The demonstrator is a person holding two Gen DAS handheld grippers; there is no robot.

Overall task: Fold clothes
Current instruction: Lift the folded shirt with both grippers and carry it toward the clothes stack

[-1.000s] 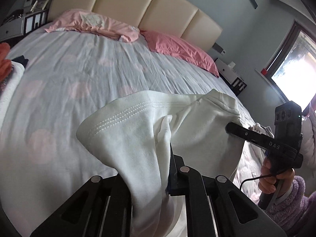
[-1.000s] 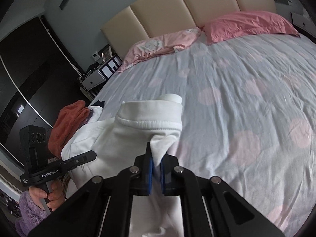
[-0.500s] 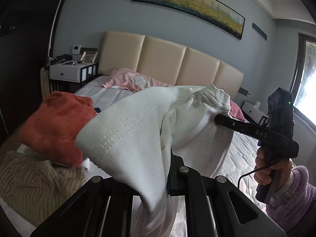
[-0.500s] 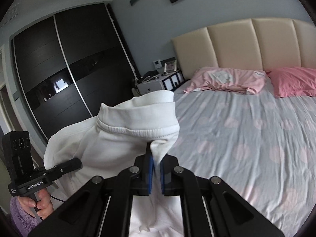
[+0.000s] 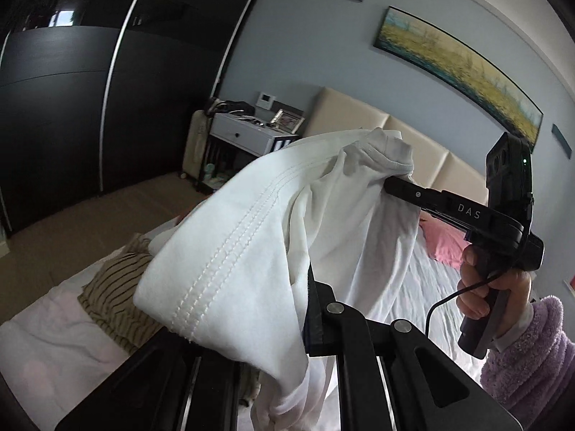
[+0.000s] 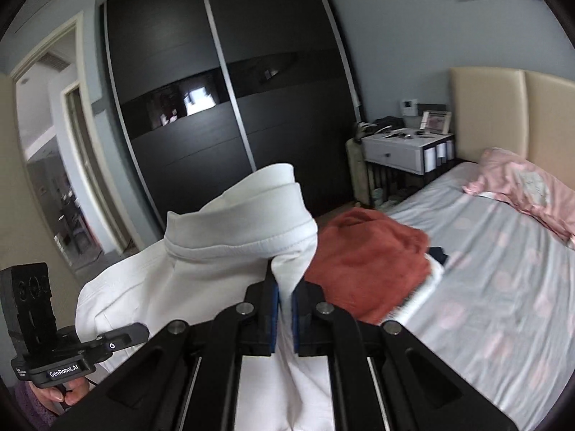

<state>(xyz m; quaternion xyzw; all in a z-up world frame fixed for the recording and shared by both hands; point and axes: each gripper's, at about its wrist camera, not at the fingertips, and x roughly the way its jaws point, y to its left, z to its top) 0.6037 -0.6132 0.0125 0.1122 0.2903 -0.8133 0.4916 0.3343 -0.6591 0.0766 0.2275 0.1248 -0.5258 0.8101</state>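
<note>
I have the white garment [image 5: 251, 258] lifted clear of the bed [image 6: 496, 287], stretched between both grippers and filling the centre and lower half of each view. My left gripper [image 5: 305, 287] is clenched on one bunched end of the cloth, low in the left wrist view. My right gripper [image 6: 284, 296] pinches a ribbed edge between its blue pads, bottom centre of the right wrist view. Right of the garment there, an orange-red piece of clothing [image 6: 373, 262] lies on the bed. A striped brown garment [image 5: 115, 287] sits lower left in the left wrist view.
</note>
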